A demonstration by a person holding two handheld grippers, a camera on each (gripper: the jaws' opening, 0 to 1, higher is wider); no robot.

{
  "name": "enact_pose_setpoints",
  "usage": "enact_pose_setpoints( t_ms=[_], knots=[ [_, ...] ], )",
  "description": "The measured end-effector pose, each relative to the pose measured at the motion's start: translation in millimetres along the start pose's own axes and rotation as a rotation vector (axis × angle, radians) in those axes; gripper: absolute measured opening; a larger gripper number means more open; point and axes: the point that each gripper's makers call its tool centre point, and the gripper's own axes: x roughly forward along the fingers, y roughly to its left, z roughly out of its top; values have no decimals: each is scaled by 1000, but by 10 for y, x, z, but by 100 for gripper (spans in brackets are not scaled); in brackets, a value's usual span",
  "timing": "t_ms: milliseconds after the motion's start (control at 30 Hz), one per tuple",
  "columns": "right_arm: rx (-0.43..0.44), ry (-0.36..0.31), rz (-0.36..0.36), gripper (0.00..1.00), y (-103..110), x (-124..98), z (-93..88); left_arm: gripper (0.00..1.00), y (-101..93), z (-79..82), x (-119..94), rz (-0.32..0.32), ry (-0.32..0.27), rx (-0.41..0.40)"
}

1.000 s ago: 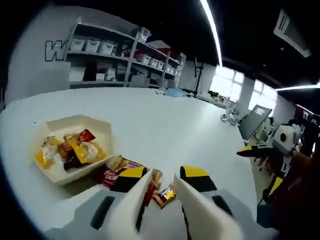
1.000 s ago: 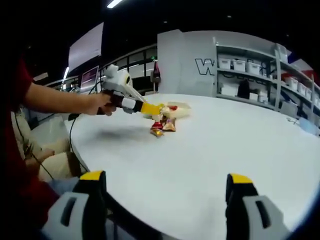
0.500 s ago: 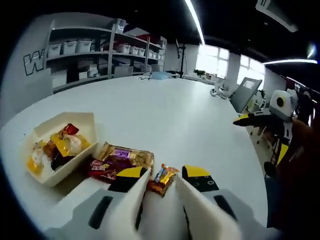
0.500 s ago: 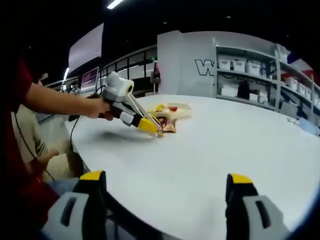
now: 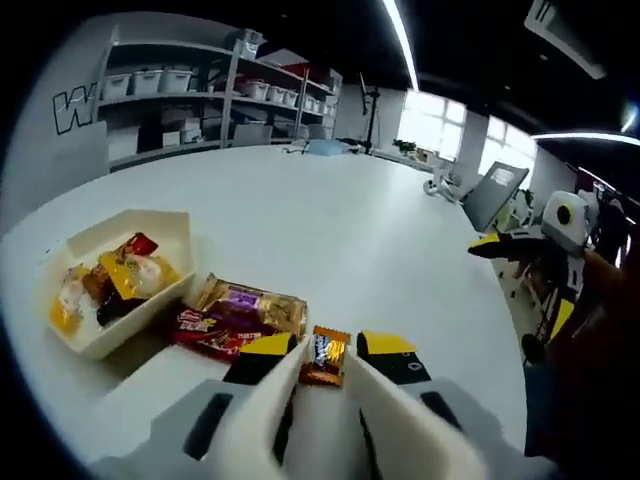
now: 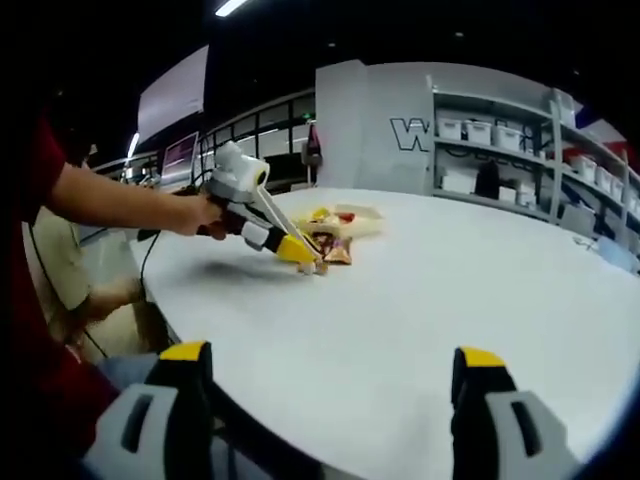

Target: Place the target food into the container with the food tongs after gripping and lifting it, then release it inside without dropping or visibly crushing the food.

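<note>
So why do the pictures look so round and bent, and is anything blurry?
Both views come through a fisheye lens: in the left gripper view the table edge bows and the ceiling light strip curves. The windows there glare white, while the snack packet between the tongs stays fairly sharp. In the right gripper view the snacks look small and soft, and the shelves lean.

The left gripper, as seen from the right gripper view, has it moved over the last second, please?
Yes. The left gripper has tipped down from level, so its tips now reach the snack packets on the table, just short of the container.
</note>
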Motion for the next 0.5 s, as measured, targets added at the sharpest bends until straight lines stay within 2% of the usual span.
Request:
enact_pose_setpoints(
  t_ms=[67,233,333,400,500],
  knots=[
    [1,0,0,99,0,2,1,19,10,-5,-5,12,4,-44],
    [-4,4,1,99,-4,11,6,18,31,-3,-6,23,6,-71],
    [-7,4,0,99,-4,15,18,18,37,-8,-13,18,4,-143],
    [-7,4,0,99,-7,17,25,18,46,-4,-28,20,0,-144],
    [-6,2,-2,99,-9,14,29,18,31,86,-76,8,-29,-163]
  ],
)
